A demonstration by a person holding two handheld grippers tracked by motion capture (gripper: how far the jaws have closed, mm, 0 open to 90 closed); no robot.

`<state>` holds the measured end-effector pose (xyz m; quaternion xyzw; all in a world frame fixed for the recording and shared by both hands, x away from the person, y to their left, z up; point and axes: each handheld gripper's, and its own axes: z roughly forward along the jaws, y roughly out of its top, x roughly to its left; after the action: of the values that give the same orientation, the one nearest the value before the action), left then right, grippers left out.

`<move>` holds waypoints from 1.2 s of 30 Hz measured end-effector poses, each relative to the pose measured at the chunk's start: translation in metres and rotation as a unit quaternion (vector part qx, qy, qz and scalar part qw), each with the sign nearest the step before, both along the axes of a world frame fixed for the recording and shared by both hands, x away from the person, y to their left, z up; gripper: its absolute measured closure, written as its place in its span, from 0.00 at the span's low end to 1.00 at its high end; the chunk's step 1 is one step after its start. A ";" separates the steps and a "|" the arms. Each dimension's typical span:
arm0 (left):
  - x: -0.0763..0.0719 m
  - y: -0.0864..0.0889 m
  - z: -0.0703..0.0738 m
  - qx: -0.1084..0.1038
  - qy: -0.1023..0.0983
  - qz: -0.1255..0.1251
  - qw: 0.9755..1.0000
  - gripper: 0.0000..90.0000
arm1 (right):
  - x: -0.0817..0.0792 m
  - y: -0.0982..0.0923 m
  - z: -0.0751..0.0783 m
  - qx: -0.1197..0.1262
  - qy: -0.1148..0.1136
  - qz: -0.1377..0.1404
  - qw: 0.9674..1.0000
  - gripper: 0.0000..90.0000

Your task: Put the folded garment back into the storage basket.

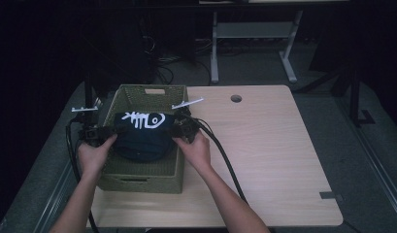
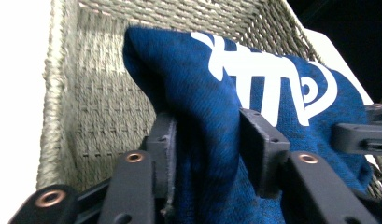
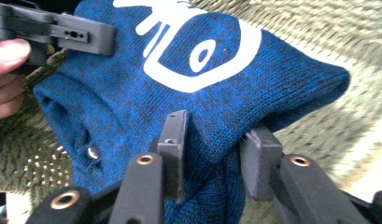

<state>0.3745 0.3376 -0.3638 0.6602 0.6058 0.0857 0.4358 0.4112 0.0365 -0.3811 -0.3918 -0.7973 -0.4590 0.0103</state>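
Holding: left gripper and right gripper each pinch a fold of the blue garment.
Place: garment bundled over the woven basket, table's 9 o'clock side.
Risk: cloth may slip unevenly and drape over the rim if either pinch loosens first.

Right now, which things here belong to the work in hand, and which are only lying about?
In the job:
- blue garment
- basket
- left gripper
- right gripper

Lying about:
- table, bare beside the basket
- desk frame on the floor behind
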 end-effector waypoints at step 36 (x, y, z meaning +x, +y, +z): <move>-0.008 -0.038 0.038 -0.005 -0.084 -0.024 0.996 0.53 | 0.001 -0.068 0.041 0.097 -0.012 0.001 0.995 0.50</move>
<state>0.3668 0.2993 -0.3259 0.6630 0.5509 0.1275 0.4906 0.4122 -0.0318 -0.3396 -0.3832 -0.7494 -0.5386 0.0392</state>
